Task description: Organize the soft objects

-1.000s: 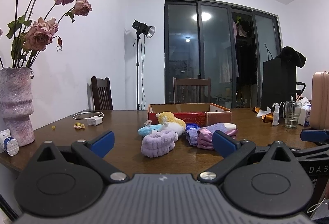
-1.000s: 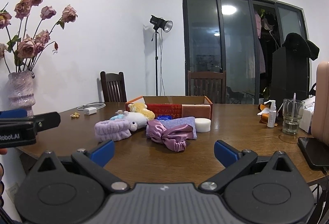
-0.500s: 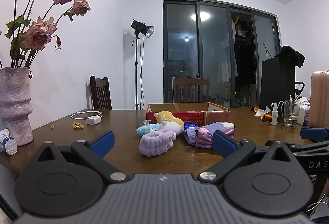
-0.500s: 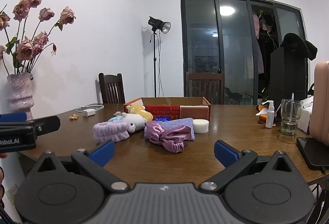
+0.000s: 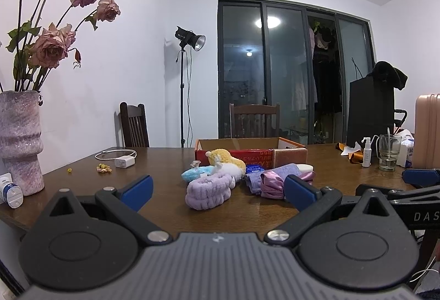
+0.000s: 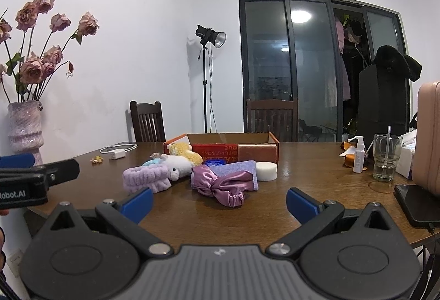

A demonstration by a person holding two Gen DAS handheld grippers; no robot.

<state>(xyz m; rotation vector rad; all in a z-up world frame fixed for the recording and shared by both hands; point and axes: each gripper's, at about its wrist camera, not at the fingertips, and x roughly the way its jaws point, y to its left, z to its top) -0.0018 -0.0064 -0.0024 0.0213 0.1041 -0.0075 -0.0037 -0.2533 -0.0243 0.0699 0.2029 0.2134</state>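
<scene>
A heap of soft things lies mid-table in front of an open cardboard box [image 5: 288, 155] [image 6: 255, 150]: a lilac terry headband [image 5: 209, 191] [image 6: 145, 179], a white plush [image 6: 177, 166], a yellow plush [image 5: 225, 158] [image 6: 183, 151], a light blue plush [image 5: 194, 173], a purple satin bow [image 6: 220, 183] [image 5: 271, 184] on a lavender cloth [image 6: 236, 169], and a white round sponge [image 6: 266, 170]. My left gripper [image 5: 218, 192] is open, short of the headband. My right gripper [image 6: 220, 203] is open, just short of the bow. Both hold nothing.
A vase of dried roses [image 5: 20, 146] and a small tube [image 5: 11, 190] stand at the left edge. A charger with cable [image 5: 123, 161] lies beyond. At right are a glass [image 6: 386, 157], spray bottle [image 6: 359, 154], phone [image 6: 415, 203] and pink suitcase [image 6: 429, 137]. Chairs stand behind the table.
Both grippers have eased slightly forward and lower toward the heap; the soft things have not moved and both stay open.
</scene>
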